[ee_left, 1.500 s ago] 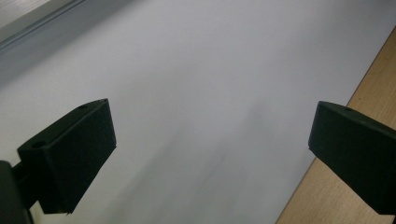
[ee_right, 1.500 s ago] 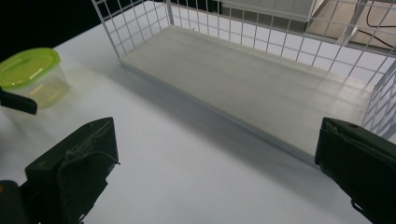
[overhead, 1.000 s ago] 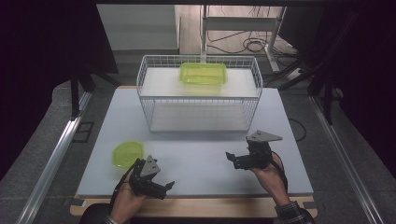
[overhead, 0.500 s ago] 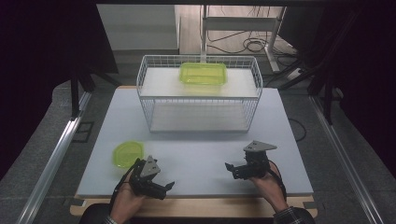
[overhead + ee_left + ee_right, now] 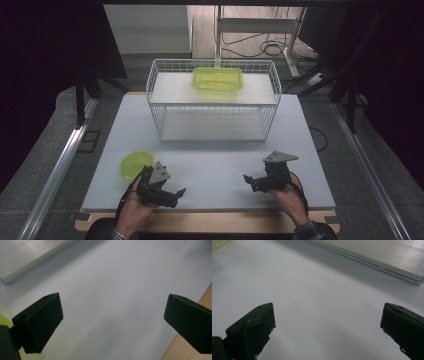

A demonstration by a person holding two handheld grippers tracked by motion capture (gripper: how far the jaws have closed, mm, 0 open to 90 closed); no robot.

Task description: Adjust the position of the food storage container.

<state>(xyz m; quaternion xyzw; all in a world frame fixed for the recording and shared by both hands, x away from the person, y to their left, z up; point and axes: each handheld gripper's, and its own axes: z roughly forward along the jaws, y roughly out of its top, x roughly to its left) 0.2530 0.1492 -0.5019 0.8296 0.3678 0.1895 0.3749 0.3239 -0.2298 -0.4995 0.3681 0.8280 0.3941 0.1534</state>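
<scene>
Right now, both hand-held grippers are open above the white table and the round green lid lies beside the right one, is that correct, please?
Not quite: the round green lid lies beside the left hand-held gripper, not the right hand-held gripper, as the high view shows. Both are indeed open above the white table.

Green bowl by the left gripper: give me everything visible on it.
The bowl is small, round and shallow, translucent yellow-green, plastic by its look. It sits upright and looks empty on the white table, near the front left corner, well clear of the wire basket. The left gripper is open just beside it, to its right and front; whether they touch cannot be told. A blurred sliver of green shows at the left edge of the left gripper view.
</scene>
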